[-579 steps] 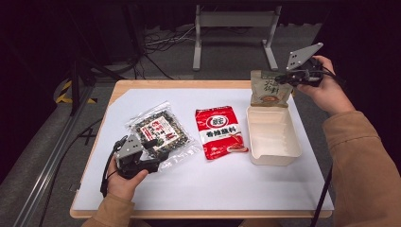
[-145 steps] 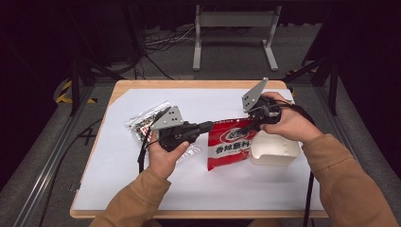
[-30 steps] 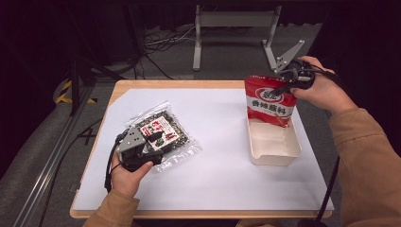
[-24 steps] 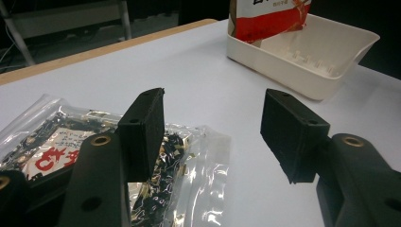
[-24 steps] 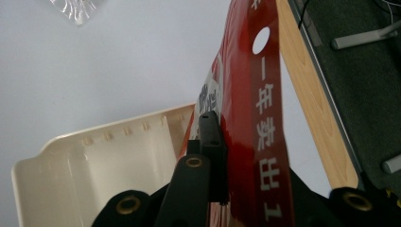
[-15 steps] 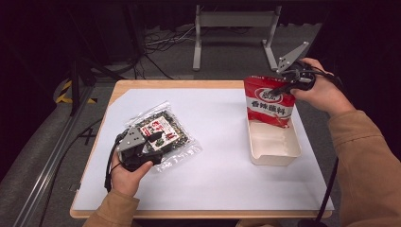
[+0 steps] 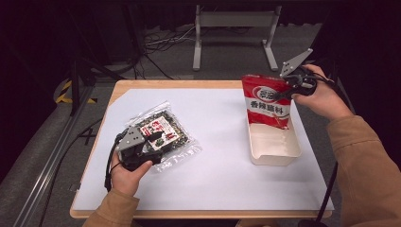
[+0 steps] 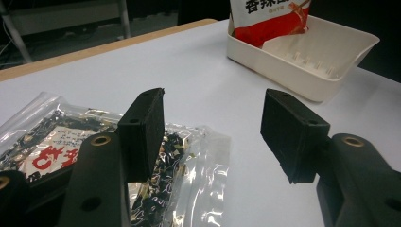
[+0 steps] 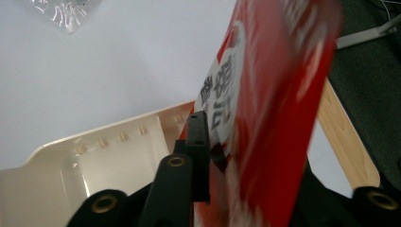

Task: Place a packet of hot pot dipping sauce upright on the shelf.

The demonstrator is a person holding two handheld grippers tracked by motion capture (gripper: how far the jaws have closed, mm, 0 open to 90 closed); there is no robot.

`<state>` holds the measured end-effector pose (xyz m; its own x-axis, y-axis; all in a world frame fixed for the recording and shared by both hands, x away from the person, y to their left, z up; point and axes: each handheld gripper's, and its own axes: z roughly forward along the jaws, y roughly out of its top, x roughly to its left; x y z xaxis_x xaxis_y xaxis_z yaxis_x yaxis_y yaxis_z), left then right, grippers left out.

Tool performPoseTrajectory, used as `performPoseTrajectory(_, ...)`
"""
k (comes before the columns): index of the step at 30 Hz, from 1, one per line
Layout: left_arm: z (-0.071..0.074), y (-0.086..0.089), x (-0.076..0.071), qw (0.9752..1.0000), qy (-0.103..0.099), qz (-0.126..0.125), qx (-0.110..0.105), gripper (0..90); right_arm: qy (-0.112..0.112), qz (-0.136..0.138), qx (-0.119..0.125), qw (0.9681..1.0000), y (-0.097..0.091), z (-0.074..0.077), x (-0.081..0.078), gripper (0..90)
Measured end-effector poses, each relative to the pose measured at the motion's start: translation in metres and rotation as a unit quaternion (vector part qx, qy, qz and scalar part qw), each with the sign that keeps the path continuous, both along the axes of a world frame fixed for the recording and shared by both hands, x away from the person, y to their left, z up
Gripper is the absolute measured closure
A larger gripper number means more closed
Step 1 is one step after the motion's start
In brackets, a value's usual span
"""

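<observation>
At upper right of the high view, the right gripper [image 7: 294, 85] clamps the red pouch [image 7: 267, 101] upright, its long axis vertical, lower edge inside the white tray [image 7: 275, 153]. The left gripper [image 8: 213, 125], jaws wide, rests over the clear packet [image 7: 163, 137] at lower left.

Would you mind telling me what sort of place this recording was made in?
Probably a lab or studio set up for recording. A wooden table under a white sheet stands in a dark room, with loose cables and a metal stand on the grey floor behind it.
</observation>
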<state>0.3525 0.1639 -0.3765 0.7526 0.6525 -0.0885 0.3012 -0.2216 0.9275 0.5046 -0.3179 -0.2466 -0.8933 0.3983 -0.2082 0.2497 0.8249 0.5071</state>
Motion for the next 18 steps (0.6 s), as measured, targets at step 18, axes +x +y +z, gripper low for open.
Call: performPoseTrajectory(18, -0.001, -0.003, 0.001, 1.0, 0.002, -0.002, 0.002, 40.8, 0.009, -0.04, 0.068, 0.9968, -0.034, -0.022, -0.012, 72.1)
